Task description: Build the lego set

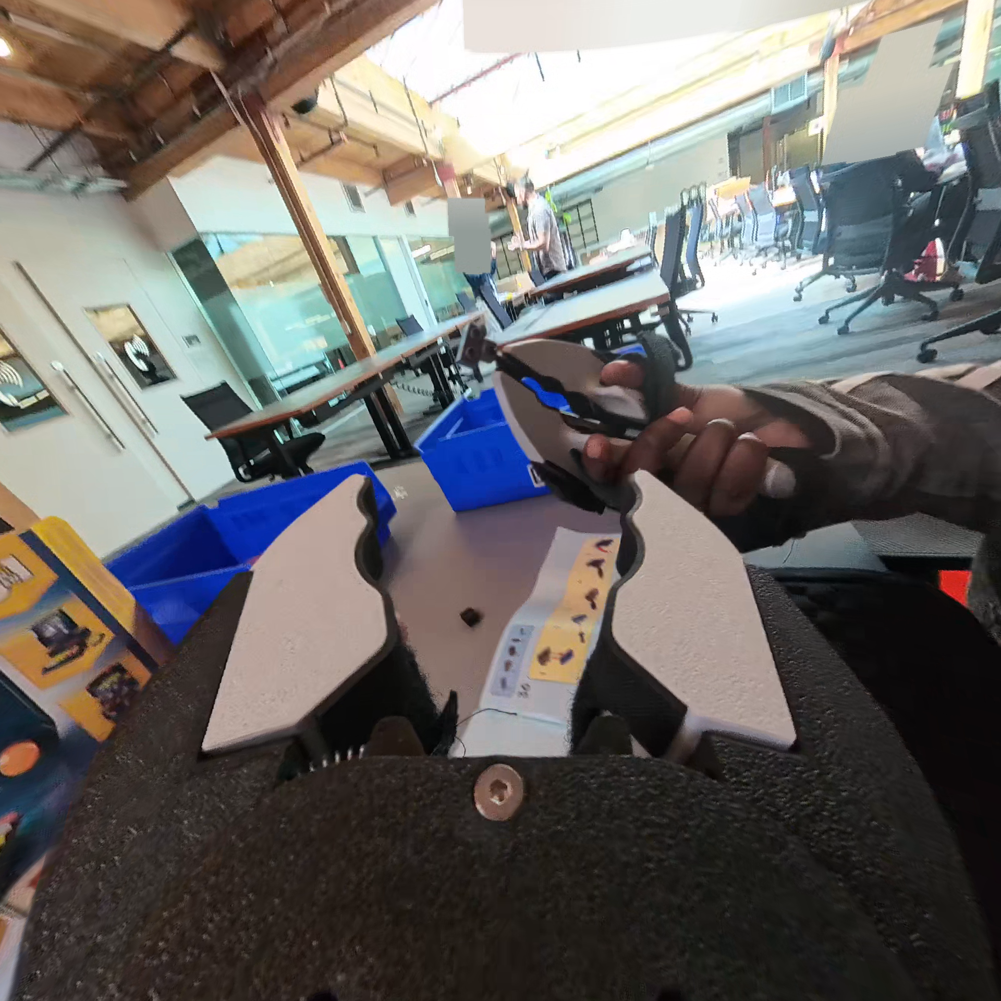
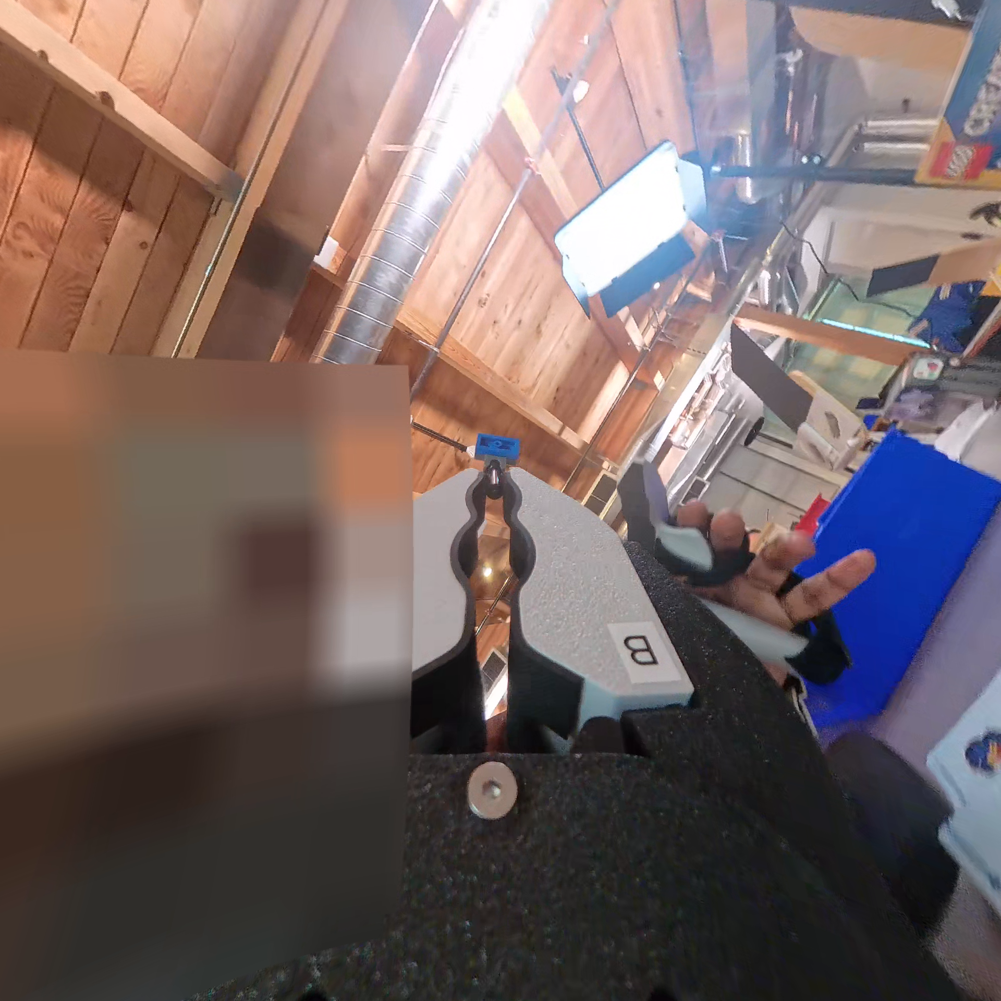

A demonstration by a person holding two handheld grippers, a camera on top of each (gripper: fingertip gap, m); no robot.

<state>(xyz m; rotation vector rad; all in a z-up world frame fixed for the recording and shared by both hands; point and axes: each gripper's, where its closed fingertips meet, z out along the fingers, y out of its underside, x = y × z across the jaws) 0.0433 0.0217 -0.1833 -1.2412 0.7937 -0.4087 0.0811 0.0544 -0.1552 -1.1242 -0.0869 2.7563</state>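
In the left wrist view my left gripper (image 1: 504,487) is wide open with nothing in it, above a grey table (image 1: 471,547). A small dark piece (image 1: 470,616) lies on the table between its fingers, untouched. A printed instruction sheet (image 1: 563,612) lies beside the right finger. My right gripper (image 2: 493,479) points up at the ceiling and is shut on a small brick assembly (image 2: 495,448), a blue plate on a grey part with a dark pin pinched at the tips. That gripper also shows in the left wrist view (image 1: 490,355), raised at upper right in a hand (image 1: 704,449).
Two blue bins stand on the table, one far (image 1: 476,460) and one at the left (image 1: 216,541). A yellow and blue box (image 1: 65,623) stands at the left edge. Desks and office chairs (image 1: 866,233) fill the room behind. A light panel (image 2: 628,227) hangs overhead. Tip to tip, the grippers are about 7 centimetres apart.
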